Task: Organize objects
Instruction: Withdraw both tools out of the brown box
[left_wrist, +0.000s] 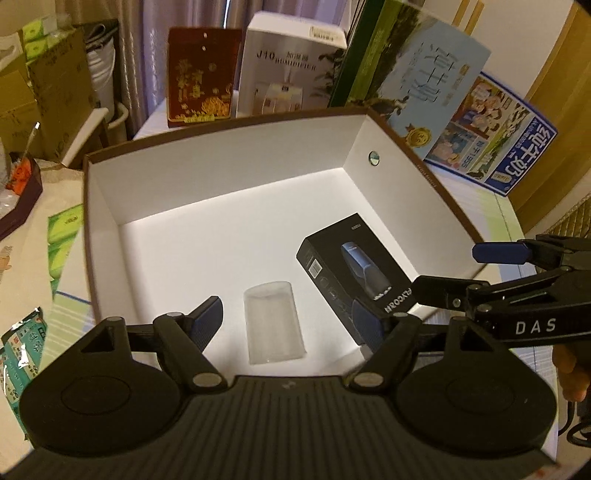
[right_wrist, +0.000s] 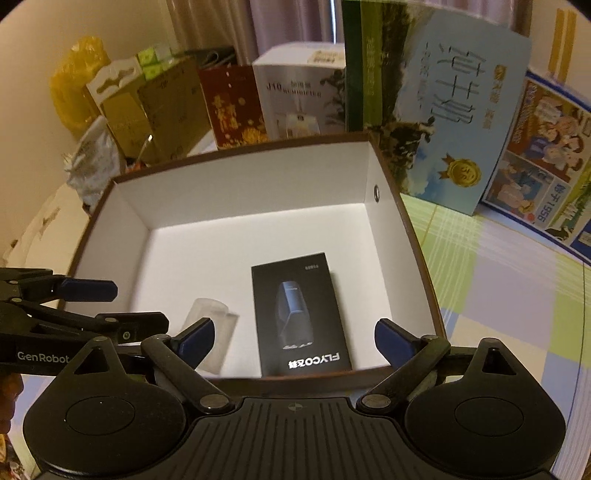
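Cup (left_wrist: 274, 321) lies left of carton (left_wrist: 351, 273) inside box (left_wrist: 221, 173).

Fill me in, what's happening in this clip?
A person holds two handheld grippers over a large white-lined box. Inside it lie a black shaver box and a clear plastic cup on its side. The left gripper is open around the cup without touching it. The right gripper is open above the shaver box. Neither holds anything.
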